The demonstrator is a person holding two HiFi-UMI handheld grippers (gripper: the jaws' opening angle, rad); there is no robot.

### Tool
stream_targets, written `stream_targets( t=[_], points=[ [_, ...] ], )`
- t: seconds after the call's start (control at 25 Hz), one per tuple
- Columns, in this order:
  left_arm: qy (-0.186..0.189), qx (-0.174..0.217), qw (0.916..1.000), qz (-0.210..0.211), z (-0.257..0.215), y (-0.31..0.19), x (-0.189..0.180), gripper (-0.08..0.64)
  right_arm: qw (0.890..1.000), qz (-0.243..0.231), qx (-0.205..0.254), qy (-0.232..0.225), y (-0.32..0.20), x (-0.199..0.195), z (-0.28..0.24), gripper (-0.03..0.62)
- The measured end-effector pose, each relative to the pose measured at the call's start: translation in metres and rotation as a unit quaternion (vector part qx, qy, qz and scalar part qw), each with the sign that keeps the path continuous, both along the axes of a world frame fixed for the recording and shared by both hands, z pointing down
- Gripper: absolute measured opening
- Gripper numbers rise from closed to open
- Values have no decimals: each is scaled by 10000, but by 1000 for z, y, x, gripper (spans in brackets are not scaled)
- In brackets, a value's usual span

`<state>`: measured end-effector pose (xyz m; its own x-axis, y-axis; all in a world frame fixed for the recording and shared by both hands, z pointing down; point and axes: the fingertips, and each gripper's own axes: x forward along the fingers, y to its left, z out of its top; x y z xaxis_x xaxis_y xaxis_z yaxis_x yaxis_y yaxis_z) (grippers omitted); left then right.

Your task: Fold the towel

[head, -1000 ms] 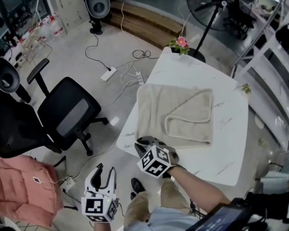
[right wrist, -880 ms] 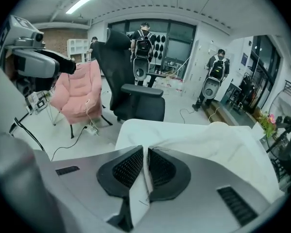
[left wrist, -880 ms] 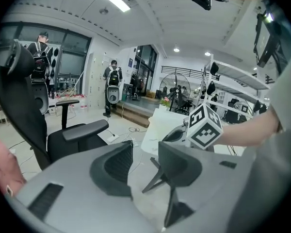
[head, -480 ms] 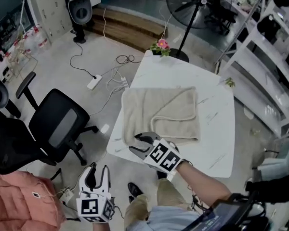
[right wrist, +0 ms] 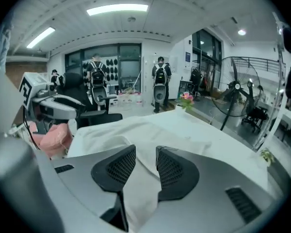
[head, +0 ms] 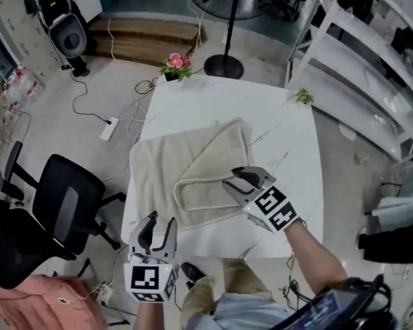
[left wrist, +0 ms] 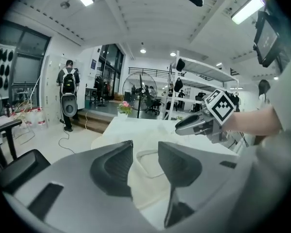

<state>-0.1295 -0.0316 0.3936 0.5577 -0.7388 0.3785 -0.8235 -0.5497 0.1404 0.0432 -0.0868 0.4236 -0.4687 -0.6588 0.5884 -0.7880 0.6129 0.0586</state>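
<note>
The towel (head: 164,167) is spread flat on the left part of the white desk (head: 289,133), with one flap turned back over it so that a looped hem is seen near its right edge.

The right hand-held gripper (head: 239,181) is held out over the near right edge of that flap, on a bare forearm (head: 313,256) that is stretched in from the lower right. It is pointed down and to the left, across the towel. Its jaws have just been closing, but a gap is left between them. In the right gripper view the towel is seen through that gap, below the pads, and is not pinched by them.

The left hand-held gripper (head: 161,220) is held low at the near left corner of the desk, just off its edge, and is aimed at the towel's near hem. Its jaws are spread and nothing is clasped. In the left gripper view the cloth is seen beyond the gap, and the right hand-held gripper is seen above the desk to the right.

A black office chair (head: 65,208) is seen on the floor to the left of the desk.
</note>
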Motion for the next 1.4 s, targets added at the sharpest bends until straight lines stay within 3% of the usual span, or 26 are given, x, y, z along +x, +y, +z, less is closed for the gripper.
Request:
stream_targets(
  t=[0.12,0.36,0.64,0.72,0.88,1.12,1.4],
  points=[
    [-78,-377,9991,-165,26,-13,15,173,9984,-312,122,452,-4,33,16,156],
    [-169,-1137,9905,-750,75,-18,27,199,9835,-1683,24,668,-5,38,43,164],
    [-538,-1615,9782,-1191,113,-38,30,198,9448,-3100,-5,1062,-8,36,69,184],
    [-688,-1693,9746,-1296,118,-42,29,166,9339,-3362,-24,1221,-8,36,78,184],
    [-901,-1780,9689,-1467,124,-45,29,43,9266,-3459,-45,1477,-16,44,92,159],
    [-842,-1851,9663,-1578,126,-45,29,26,9263,-3414,-87,1593,-25,55,104,110],
    [-722,-1785,9689,-1556,119,-42,29,25,9298,-3549,-338,909,-25,56,76,46]
  ],
)
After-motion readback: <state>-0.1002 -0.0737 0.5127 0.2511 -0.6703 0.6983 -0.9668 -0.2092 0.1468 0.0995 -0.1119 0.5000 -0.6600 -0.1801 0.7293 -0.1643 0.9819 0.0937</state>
